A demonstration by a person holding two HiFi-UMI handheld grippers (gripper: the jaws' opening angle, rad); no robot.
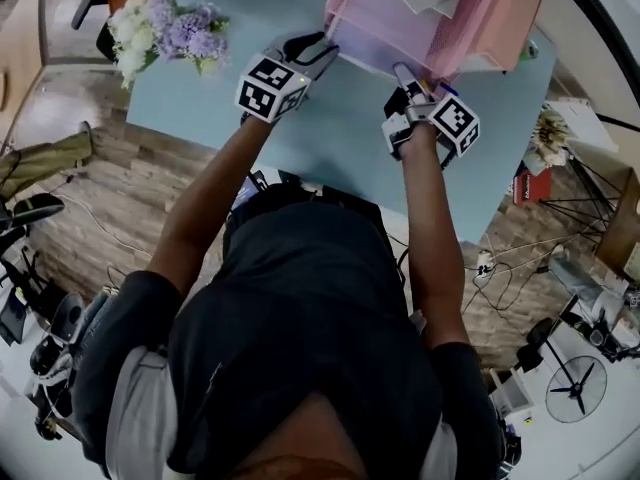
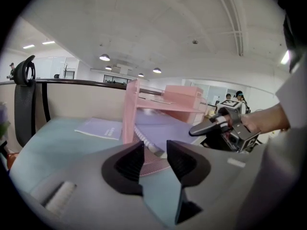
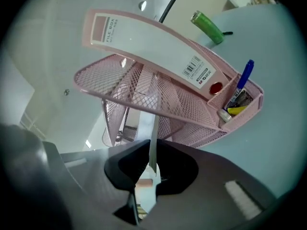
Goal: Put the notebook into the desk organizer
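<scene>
1. Most of the notebook (image 2: 160, 123) already lies in the bottom tier of the desk organizer (image 2: 129, 111), under the upper tray. Its spiral edge still pokes out at the front. I judge the job nearly done: a last push in, then let go.
2. Right gripper (image 3: 151, 150): jaws pressed together on a thin pale edge. I take it for the notebook's side, since the left gripper view shows this gripper's tips at that edge.
3. Left gripper (image 2: 154, 147): jaws narrowly apart, pinching nothing. The spiral's end sits just beyond the tips.
4. Hard to read: in the head view the upper trays cover the notebook and the frame's top cuts the organizer off. I cannot tell how deep the notebook reaches.
5. The right gripper view shows the sheet edge-on only.
6. A second lavender booklet (image 2: 98, 127) lies on the table (image 2: 53, 143) left of the organizer.
</scene>
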